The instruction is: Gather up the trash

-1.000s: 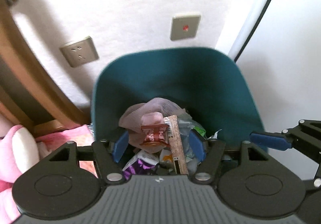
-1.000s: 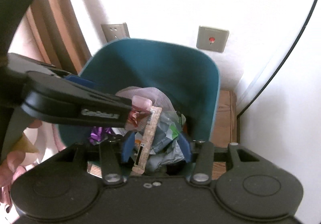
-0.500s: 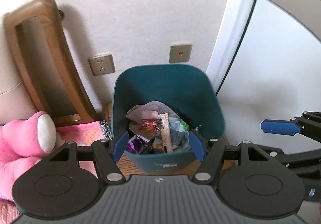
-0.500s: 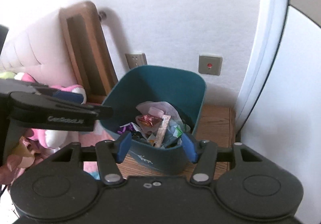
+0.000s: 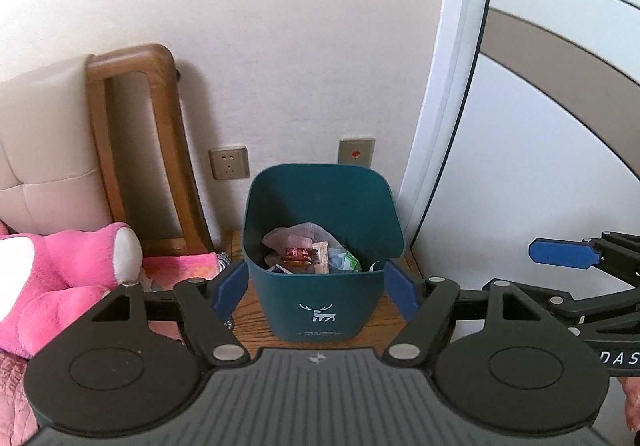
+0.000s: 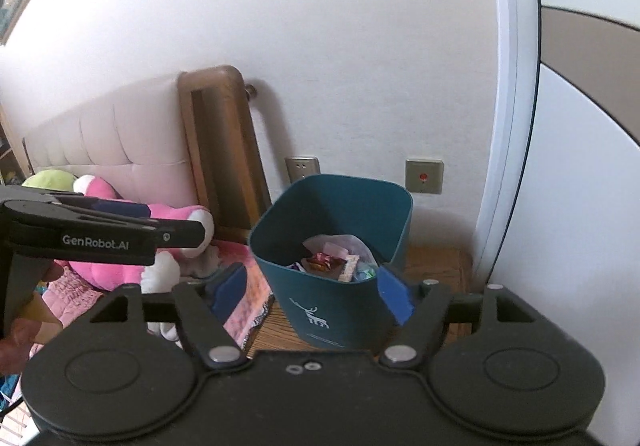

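A teal trash bin point(image 5: 320, 298) with a white deer logo stands on a wooden nightstand point(image 5: 380, 326) against the wall. It holds wrappers and crumpled paper point(image 5: 310, 254). It also shows in the right wrist view point(image 6: 340, 310), with the trash point(image 6: 336, 258) inside. My left gripper point(image 5: 316, 288) is open and empty, pulled back in front of the bin. My right gripper point(image 6: 312, 292) is open and empty, also back from the bin. The right gripper's blue fingers point(image 5: 560, 254) show at the right of the left wrist view.
A bed with a wooden-framed padded headboard point(image 5: 132, 150) and pink plush toys point(image 5: 68, 274) lies left of the nightstand. Wall sockets point(image 5: 230, 164) sit above the bin. A white door frame point(image 5: 448, 126) stands at the right.
Both grippers have pulled back and up from inside the bin; the bin now looks much smaller and whole. The trash stays in the bin.
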Demonstrator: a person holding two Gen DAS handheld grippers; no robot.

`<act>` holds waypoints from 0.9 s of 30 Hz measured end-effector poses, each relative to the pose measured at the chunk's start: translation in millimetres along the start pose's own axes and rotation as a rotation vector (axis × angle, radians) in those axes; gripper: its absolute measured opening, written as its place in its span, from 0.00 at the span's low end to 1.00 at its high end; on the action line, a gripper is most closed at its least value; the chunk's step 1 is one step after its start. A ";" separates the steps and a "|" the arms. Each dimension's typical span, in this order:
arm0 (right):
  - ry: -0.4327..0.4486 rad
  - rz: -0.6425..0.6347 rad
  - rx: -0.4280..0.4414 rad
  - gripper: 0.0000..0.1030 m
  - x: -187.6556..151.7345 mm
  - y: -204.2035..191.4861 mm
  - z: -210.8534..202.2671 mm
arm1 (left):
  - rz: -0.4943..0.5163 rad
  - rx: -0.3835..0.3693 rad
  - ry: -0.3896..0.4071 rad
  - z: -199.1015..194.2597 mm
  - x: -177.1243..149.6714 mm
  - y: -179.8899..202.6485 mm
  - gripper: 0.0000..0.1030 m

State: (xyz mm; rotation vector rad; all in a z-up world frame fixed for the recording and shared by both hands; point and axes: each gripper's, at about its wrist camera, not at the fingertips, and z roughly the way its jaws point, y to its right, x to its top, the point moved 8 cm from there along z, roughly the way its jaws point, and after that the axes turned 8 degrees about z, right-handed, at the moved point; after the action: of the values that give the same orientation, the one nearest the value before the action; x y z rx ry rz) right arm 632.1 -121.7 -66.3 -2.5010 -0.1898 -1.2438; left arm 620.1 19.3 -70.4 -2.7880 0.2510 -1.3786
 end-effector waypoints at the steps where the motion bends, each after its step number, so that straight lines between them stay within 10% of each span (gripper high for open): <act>1: 0.011 -0.003 0.006 0.76 -1.1 -2.4 -5.1 | 0.000 0.003 0.012 -5.8 -2.2 1.3 0.77; 12: 0.111 -0.020 0.013 1.00 -4.0 -17.0 -49.0 | -0.035 -0.026 0.049 -45.2 -26.4 3.1 0.78; 27: 0.168 -0.011 -0.021 1.00 -14.7 -28.0 -73.4 | -0.046 -0.038 0.111 -72.7 -33.7 10.7 1.00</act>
State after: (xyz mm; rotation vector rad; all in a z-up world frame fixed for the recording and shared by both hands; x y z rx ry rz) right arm 560.8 -121.5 -30.2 -2.4003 -0.1492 -1.4594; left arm 541.0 17.7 -53.5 -2.7675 0.2193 -1.5582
